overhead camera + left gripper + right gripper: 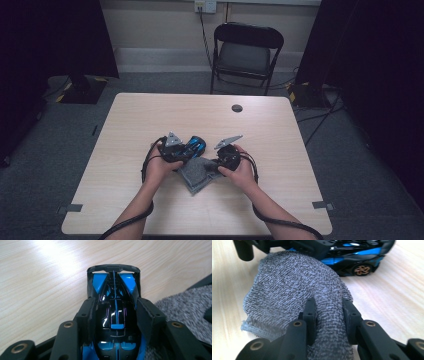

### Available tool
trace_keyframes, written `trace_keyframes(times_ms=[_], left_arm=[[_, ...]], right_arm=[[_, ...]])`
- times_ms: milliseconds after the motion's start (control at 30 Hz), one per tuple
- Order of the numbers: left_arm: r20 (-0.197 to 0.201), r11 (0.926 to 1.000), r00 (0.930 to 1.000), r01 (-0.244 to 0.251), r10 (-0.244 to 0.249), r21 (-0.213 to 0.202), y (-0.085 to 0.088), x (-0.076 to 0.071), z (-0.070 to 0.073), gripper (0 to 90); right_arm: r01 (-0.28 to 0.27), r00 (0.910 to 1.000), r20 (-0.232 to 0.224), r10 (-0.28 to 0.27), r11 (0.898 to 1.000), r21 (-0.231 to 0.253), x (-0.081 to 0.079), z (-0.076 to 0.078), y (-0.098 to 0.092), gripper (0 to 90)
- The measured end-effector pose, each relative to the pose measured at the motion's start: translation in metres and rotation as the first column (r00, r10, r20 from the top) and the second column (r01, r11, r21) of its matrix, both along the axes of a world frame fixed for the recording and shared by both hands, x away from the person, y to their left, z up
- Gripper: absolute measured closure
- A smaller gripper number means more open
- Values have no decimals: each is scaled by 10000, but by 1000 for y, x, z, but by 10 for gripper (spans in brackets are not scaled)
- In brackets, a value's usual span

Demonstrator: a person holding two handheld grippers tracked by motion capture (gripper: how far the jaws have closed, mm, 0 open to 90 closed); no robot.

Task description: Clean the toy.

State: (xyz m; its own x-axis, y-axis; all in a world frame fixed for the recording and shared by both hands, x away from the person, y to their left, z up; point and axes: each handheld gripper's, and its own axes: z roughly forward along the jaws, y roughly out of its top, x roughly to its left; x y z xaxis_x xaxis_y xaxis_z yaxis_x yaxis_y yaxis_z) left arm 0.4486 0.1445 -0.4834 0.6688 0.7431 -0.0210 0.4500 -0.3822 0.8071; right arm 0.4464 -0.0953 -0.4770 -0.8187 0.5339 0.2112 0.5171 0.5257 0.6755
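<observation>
Gripping a toy car (left tongs), right tongs pinch grey cloth.

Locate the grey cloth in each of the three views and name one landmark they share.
High view: the grey cloth lies below centre, between the two hands.
Left gripper view: it shows at the right edge, beside the toy car.
Right gripper view: it fills the centre, bunched between the right gripper jaws.
Shared landmark: the black and blue toy car, clamped in the left gripper.
</observation>
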Motion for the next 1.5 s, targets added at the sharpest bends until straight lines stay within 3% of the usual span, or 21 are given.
trace_keyframes(times_ms=[667,1167,1500], left_arm=[[26,10000,10000,-3,3,36,0,0,0,514],[13,10000,10000,-10,10,44,0,0,0,514],[19,10000,10000,-13,13,43,0,0,0,514]], right_arm=[[674,9977,31,-673,9973,-303,20,2,-20,689],[1276,9917,211,-1265,9898,-642,34,4,-33,688],[2038,9790,201,-2029,9765,-698,43,5,-49,688]])
